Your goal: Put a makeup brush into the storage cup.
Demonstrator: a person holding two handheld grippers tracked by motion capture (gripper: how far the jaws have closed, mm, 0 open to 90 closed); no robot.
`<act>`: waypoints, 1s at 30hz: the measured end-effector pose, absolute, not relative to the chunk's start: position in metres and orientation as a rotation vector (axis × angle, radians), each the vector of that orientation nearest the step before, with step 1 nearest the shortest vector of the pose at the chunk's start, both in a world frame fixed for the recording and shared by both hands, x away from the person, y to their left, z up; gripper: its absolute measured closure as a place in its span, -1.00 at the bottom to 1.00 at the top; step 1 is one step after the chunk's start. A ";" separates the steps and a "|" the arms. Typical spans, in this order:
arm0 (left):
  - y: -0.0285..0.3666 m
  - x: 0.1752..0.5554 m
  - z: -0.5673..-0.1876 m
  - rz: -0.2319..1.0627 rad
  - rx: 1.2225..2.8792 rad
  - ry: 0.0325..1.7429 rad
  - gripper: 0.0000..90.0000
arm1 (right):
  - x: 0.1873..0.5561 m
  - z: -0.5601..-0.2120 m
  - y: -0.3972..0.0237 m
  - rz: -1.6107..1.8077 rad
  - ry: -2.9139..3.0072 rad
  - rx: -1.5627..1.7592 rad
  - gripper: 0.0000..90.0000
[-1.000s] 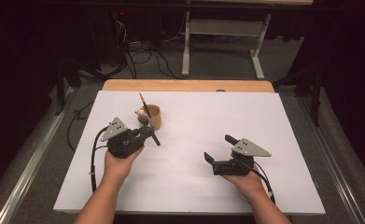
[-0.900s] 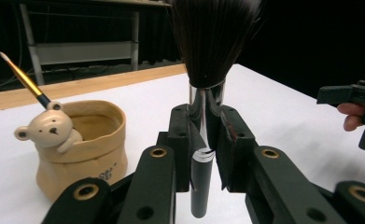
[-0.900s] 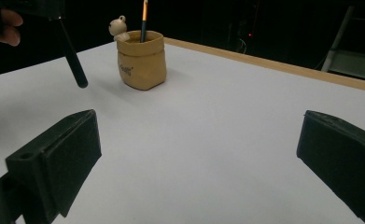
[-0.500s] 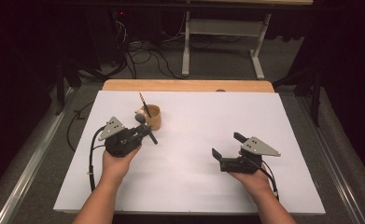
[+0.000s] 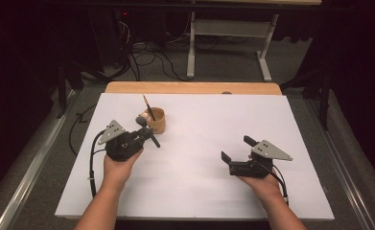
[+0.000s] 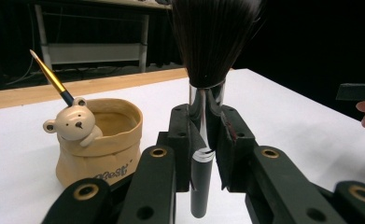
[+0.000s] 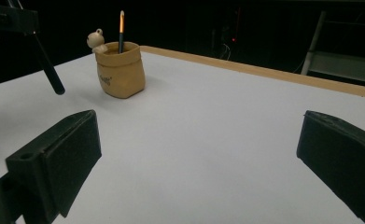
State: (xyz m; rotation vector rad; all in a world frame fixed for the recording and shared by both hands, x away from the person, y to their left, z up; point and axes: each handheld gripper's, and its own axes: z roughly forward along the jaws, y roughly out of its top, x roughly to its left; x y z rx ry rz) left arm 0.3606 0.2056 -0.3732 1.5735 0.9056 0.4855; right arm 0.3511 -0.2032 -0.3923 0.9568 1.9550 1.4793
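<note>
White tabletop (image 5: 199, 143), dark room; left tongs (image 5: 144, 135) clamp a makeup brush (image 6: 203, 84), right tongs (image 5: 238, 149) gape.

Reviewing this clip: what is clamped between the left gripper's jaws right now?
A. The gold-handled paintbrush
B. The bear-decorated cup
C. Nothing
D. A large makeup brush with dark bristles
D. In the left gripper view, the left gripper pinches the silver ferrule of the makeup brush; the thin paintbrush stands in the bear cup.
</note>
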 end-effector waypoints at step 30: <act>0.204 0.365 -0.373 0.523 1.564 0.934 0.73 | 0.347 -0.395 -0.223 1.424 1.952 0.964 -0.97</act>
